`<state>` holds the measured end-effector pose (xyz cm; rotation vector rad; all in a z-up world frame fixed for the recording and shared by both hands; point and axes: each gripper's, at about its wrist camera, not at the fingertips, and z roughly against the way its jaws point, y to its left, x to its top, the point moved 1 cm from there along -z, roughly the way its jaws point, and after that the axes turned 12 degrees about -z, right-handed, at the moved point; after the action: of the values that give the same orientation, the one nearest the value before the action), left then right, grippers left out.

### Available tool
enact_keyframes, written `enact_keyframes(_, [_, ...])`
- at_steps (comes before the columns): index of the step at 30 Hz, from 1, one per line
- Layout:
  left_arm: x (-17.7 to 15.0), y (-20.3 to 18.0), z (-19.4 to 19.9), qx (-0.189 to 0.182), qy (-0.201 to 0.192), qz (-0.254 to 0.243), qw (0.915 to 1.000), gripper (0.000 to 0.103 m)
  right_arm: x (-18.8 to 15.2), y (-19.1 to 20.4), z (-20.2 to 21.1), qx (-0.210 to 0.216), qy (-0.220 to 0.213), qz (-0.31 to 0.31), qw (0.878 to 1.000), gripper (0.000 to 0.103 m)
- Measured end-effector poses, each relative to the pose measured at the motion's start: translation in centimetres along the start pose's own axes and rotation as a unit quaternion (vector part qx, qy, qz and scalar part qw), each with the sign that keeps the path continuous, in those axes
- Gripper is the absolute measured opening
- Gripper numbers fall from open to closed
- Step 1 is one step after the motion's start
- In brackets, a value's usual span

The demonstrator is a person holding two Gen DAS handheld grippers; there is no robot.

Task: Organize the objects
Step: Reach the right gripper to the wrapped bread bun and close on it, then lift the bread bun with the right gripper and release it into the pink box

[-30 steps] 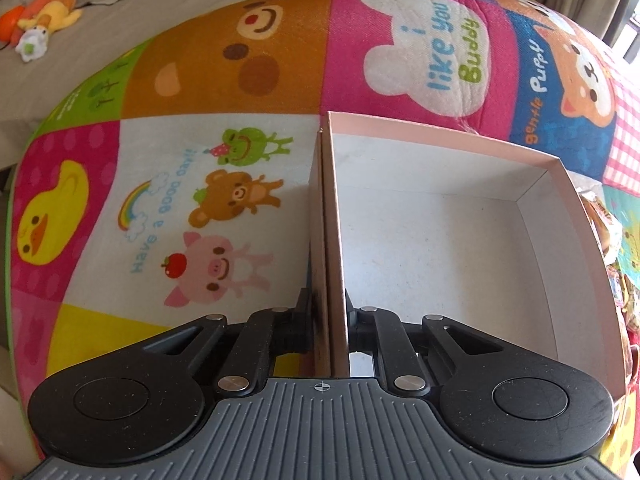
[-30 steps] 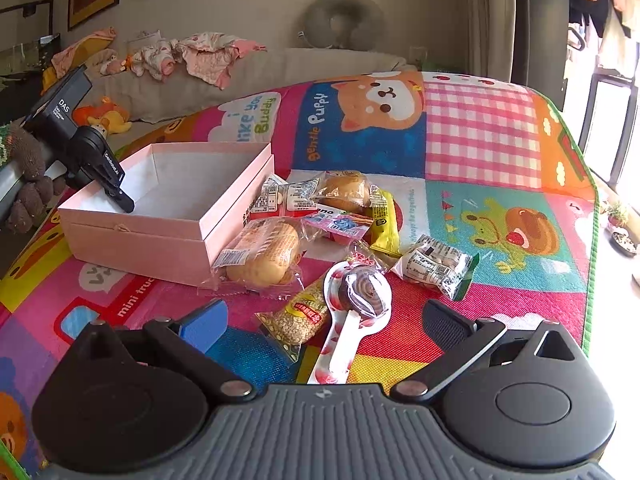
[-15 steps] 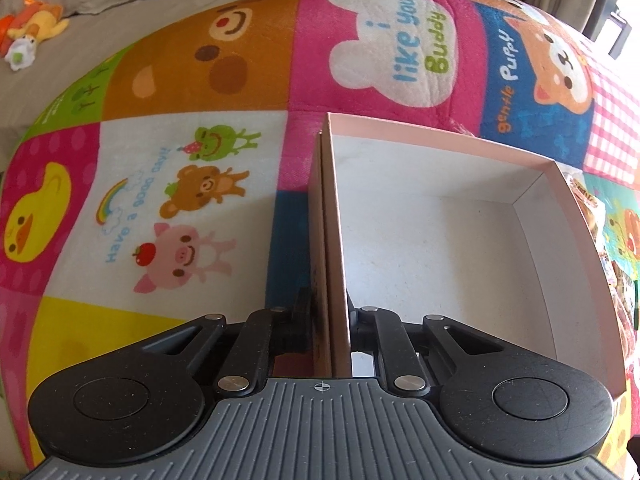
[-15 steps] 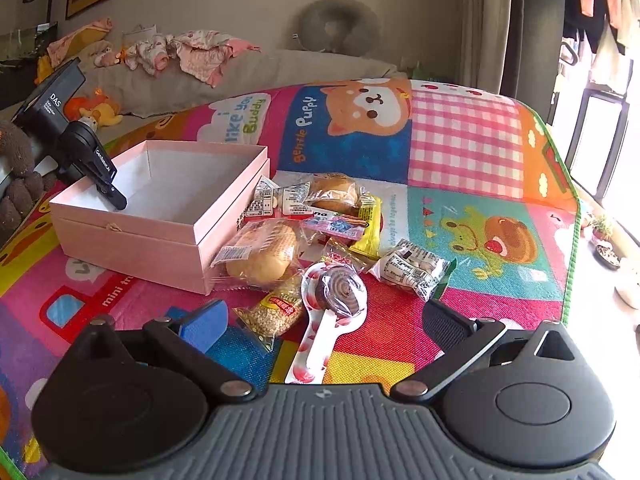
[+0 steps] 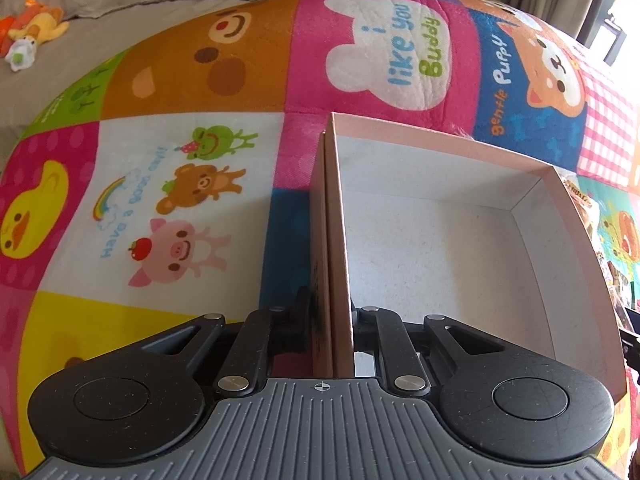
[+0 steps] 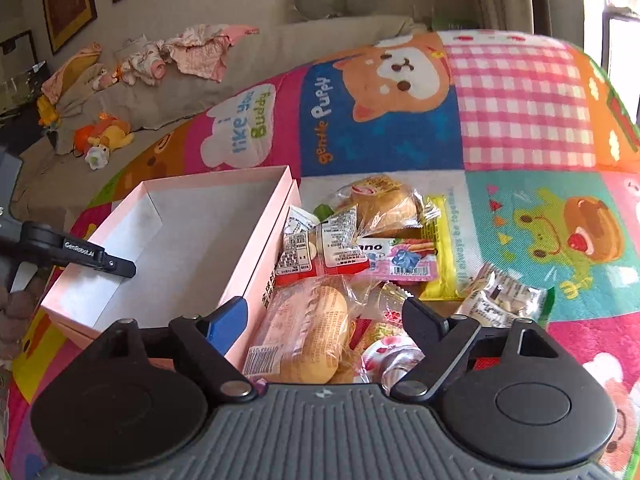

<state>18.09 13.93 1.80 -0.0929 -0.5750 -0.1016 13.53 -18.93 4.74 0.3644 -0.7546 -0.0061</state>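
An open pink box (image 5: 440,148) with a white, empty inside lies on the cartoon play mat. My left gripper (image 5: 332,312) is shut on the box's near side wall, one finger inside and one outside. From the right wrist view the box (image 6: 256,232) is at left, with a black left-gripper finger (image 6: 100,260) on its far wall. My right gripper (image 6: 326,316) hovers low over the snack pile beside the box. Its jaws are closing around a wrapped bread roll (image 6: 304,328), with the pads still apart from it.
More snacks lie right of the box: a wrapped bun (image 6: 380,200), white packets (image 6: 316,240), a pink packet (image 6: 400,260), a yellow packet (image 6: 440,256) and a nut bag (image 6: 500,300). Plush toys (image 6: 100,140) and clothes lie on the grey bedding behind.
My right gripper has moved forward and down over the snack pile, and its jaws have narrowed. The left gripper keeps its hold on the box wall, hardly moving.
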Motion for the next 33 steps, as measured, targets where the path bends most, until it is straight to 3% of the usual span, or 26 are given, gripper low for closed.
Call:
enact_keyframes(2, [0.0, 0.1, 0.0, -0.001, 0.000, 0.002, 1.0000, 0.015, 0.3, -0.4, -1.8, 0.007, 0.022, -0.015, 1.000, 0.069])
enact_keyframes(6, [-0.1, 0.3, 0.1, -0.004, -0.002, 0.002, 1.0000, 0.015, 0.1, 0.5, -0.5, 0.001, 0.033, 0.013, 0.999, 0.035])
enact_keyframes(14, [-0.2, 0.2, 0.0, -0.006, -0.009, 0.003, 0.9999, 0.016, -3.1, 0.8, 7.8, -0.003, 0.037, 0.051, 0.998, 0.029])
enact_keyframes(21, [-0.3, 0.1, 0.0, -0.003, -0.013, 0.006, 0.9999, 0.016, -6.3, 2.2, 11.4, 0.056, 0.076, 0.046, 0.994, 0.022])
enact_keyframes(24, [-0.3, 0.1, -0.1, -0.003, -0.012, 0.003, 0.9999, 0.016, -7.2, 3.0, 11.3, 0.051, 0.075, 0.071, 0.993, 0.030])
enact_keyframes(26, [-0.2, 0.1, -0.1, -0.003, -0.012, 0.003, 0.9999, 0.016, -8.0, 3.7, 11.5, 0.074, 0.083, 0.096, 0.989, 0.044])
enact_keyframes(28, [-0.3, 0.1, -0.1, -0.002, -0.012, 0.003, 0.9999, 0.016, -8.6, 4.6, 12.1, 0.099, 0.081, 0.125, 0.984, 0.050])
enact_keyframes(33, [-0.3, 0.1, 0.0, -0.001, -0.011, 0.003, 0.9999, 0.016, -9.7, 6.7, 13.7, 0.128, 0.060, 0.190, 0.972, 0.086])
